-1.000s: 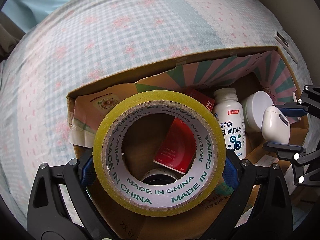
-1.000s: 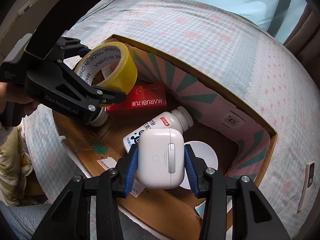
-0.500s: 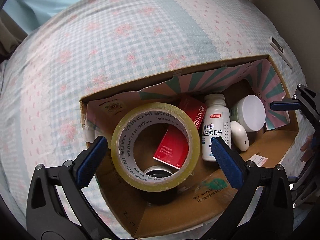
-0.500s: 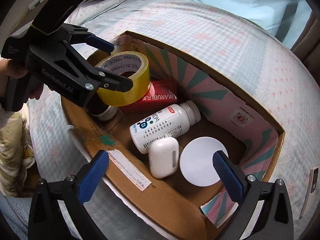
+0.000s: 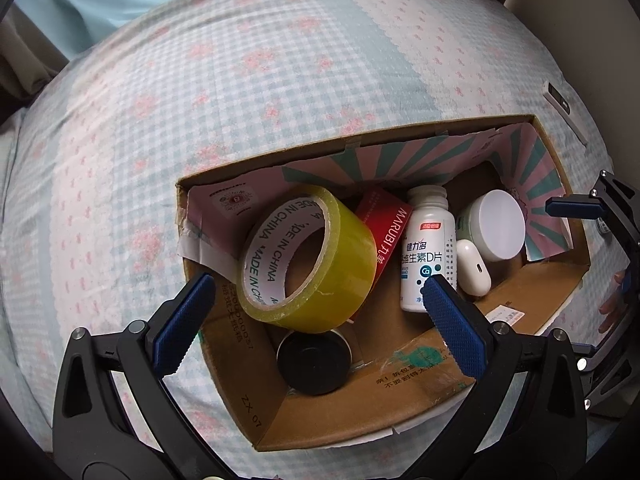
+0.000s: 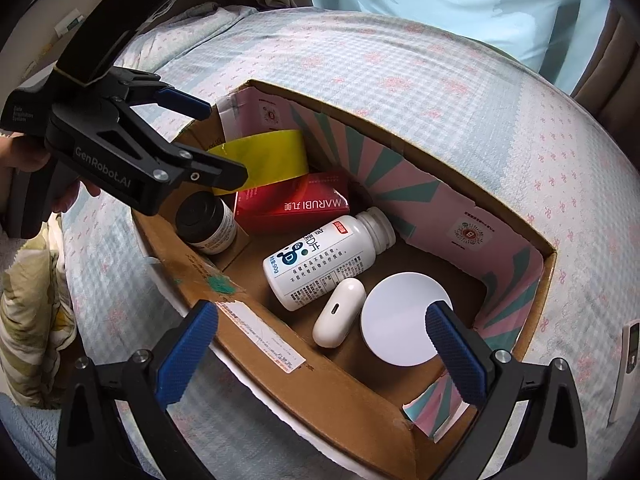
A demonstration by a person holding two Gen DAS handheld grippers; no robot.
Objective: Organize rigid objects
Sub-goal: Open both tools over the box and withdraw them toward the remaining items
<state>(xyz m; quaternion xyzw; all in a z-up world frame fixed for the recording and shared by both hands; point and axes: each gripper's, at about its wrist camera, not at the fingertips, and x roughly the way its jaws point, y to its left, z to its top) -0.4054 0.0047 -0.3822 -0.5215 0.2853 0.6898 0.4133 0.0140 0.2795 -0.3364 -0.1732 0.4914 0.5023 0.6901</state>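
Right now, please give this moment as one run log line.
left gripper: open | right gripper: open | yellow tape roll, white earbud case: inside cardboard box

Each tool is matte black plastic with silver screws and ridged blue pads; the left tool bears white "GenRobot.AI" lettering.
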